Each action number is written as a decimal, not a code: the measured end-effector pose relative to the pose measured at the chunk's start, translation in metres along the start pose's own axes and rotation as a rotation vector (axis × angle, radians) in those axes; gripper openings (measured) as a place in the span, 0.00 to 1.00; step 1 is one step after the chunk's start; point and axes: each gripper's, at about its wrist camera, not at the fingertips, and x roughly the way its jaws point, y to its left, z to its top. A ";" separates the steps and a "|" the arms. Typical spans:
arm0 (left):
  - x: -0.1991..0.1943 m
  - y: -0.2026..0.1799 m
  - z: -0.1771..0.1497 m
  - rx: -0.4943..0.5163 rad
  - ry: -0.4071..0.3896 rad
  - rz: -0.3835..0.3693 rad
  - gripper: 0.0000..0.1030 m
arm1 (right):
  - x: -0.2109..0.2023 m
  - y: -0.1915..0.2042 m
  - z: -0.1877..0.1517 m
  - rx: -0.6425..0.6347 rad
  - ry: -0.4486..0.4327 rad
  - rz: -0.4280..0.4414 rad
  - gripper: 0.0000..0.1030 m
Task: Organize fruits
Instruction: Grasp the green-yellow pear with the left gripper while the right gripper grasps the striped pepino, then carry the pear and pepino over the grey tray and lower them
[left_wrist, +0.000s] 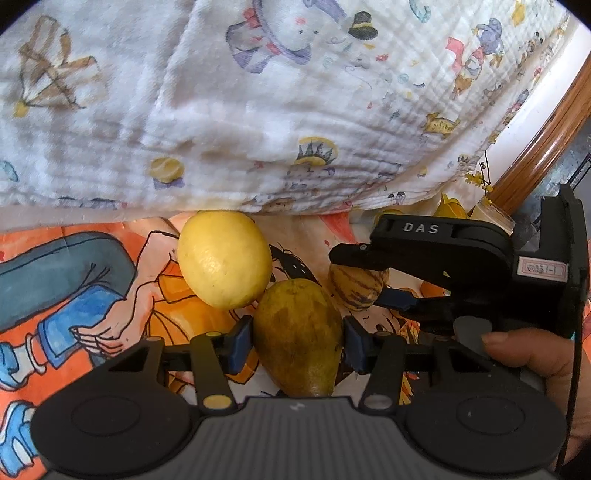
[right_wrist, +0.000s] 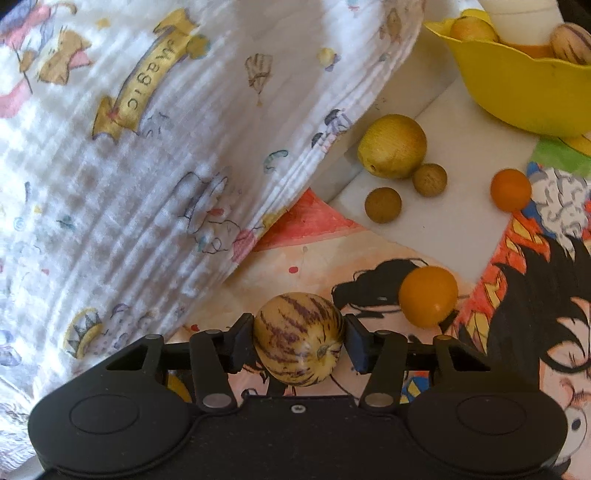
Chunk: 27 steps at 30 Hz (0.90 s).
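Observation:
My left gripper (left_wrist: 298, 343) is shut on a green-brown pear (left_wrist: 295, 317), with both blue pads against its sides. A large yellow lemon-like fruit (left_wrist: 223, 258) lies just behind the pear to the left, touching it. My right gripper (right_wrist: 300, 343) is shut on a striped yellow-and-purple fruit (right_wrist: 295, 328), which rests low over the printed cover. In the left wrist view the right gripper (left_wrist: 369, 277) shows to the right of the pear, clamped on that striped fruit (left_wrist: 351, 291). A yellow bowl (right_wrist: 517, 92) at the far right holds a few fruits.
A white cartoon-print cloth (right_wrist: 147, 147) is draped high along the left and back. Two orange fruits (right_wrist: 428, 295) (right_wrist: 511, 189), a yellow round fruit (right_wrist: 391, 146) and two small brown balls (right_wrist: 382, 205) lie loose. A thumb (left_wrist: 517, 347) grips the right tool.

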 end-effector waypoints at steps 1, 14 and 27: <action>-0.002 0.000 -0.001 0.001 0.001 0.001 0.54 | -0.002 -0.001 -0.002 0.005 0.003 0.003 0.52; -0.027 0.000 -0.011 0.017 0.017 -0.005 0.54 | -0.057 -0.007 -0.028 0.049 -0.023 0.073 0.52; -0.072 -0.022 -0.024 0.086 0.003 -0.072 0.54 | -0.164 -0.029 -0.059 0.084 -0.148 0.117 0.52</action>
